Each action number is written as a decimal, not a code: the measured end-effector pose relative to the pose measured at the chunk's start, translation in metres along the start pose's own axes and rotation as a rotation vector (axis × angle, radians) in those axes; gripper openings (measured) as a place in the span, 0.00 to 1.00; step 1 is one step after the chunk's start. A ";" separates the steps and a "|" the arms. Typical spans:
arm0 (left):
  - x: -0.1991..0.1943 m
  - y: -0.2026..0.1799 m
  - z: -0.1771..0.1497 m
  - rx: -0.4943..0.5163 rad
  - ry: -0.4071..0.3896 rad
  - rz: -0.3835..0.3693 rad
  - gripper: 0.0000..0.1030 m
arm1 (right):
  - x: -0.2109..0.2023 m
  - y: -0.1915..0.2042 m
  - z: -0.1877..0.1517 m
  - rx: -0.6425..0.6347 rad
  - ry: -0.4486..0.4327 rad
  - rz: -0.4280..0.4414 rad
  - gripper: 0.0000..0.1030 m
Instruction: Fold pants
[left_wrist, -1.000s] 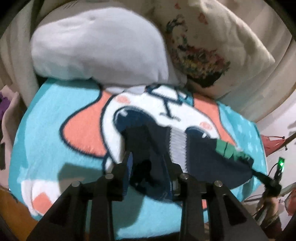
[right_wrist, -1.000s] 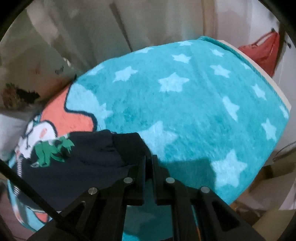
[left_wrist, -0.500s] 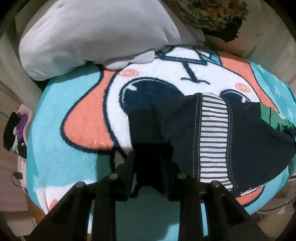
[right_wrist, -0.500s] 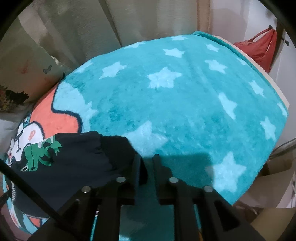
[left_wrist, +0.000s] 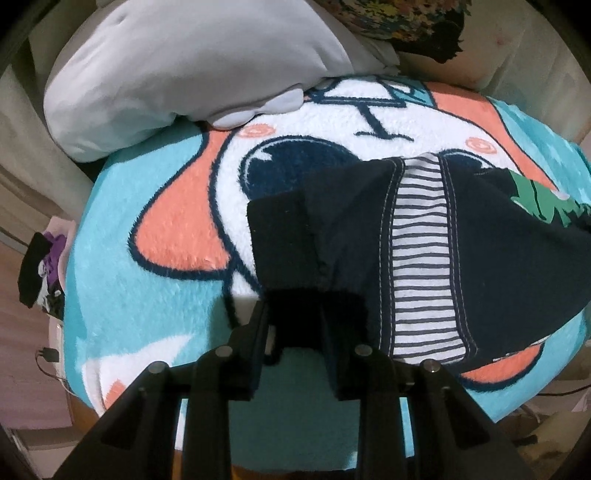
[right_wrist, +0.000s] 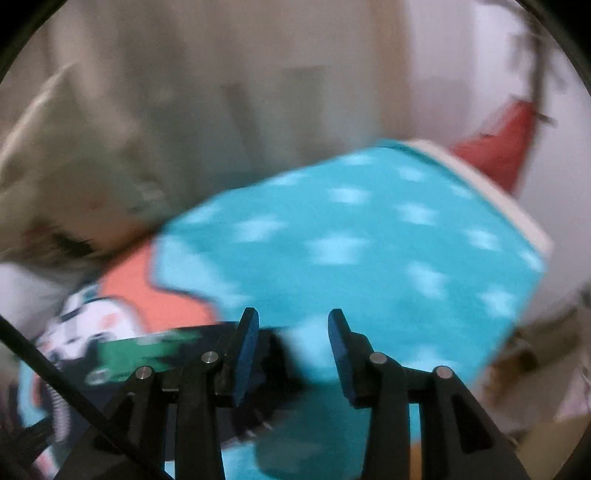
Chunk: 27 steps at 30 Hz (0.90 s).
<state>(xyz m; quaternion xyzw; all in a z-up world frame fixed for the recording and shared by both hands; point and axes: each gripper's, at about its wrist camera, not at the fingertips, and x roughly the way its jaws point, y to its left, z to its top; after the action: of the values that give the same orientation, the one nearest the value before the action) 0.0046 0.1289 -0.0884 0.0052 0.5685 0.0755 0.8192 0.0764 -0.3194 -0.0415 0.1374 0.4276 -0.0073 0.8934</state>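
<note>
While the dark navy pants (left_wrist: 480, 266) lie spread across the cartoon face on the teal star blanket (left_wrist: 140, 288), their striped side panel (left_wrist: 421, 266) runs toward the near edge and a green print (left_wrist: 543, 203) shows at the far right. The left gripper (left_wrist: 295, 325) comes in low from the near side of the bed, fingers pointing forward, and it grips a dark cuff of the pants between its narrowed fingers. The right gripper (right_wrist: 291, 332) hangs just above the other end of the pants (right_wrist: 155, 362), tilted slightly, its blue-padded fingers (right_wrist: 245, 354) spread wide with nothing between them; that view is blurred. Beyond the pants a grey pillow (left_wrist: 192, 70) rests at the head of the blanket, a patterned cushion (left_wrist: 399, 18) beside it.
</note>
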 end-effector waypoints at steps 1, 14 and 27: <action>0.000 0.001 -0.001 -0.007 -0.001 -0.006 0.26 | 0.009 0.019 0.000 -0.025 0.034 0.078 0.42; 0.007 0.034 -0.008 -0.122 -0.050 -0.092 0.52 | 0.110 0.089 -0.011 -0.068 0.292 0.331 0.32; -0.057 0.033 0.006 -0.072 -0.164 -0.184 0.54 | 0.039 -0.052 0.017 0.192 0.064 0.042 0.45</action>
<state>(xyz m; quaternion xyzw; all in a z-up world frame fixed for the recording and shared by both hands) -0.0133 0.1548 -0.0300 -0.0701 0.4944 0.0196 0.8662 0.1072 -0.3692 -0.0735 0.2316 0.4503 -0.0250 0.8620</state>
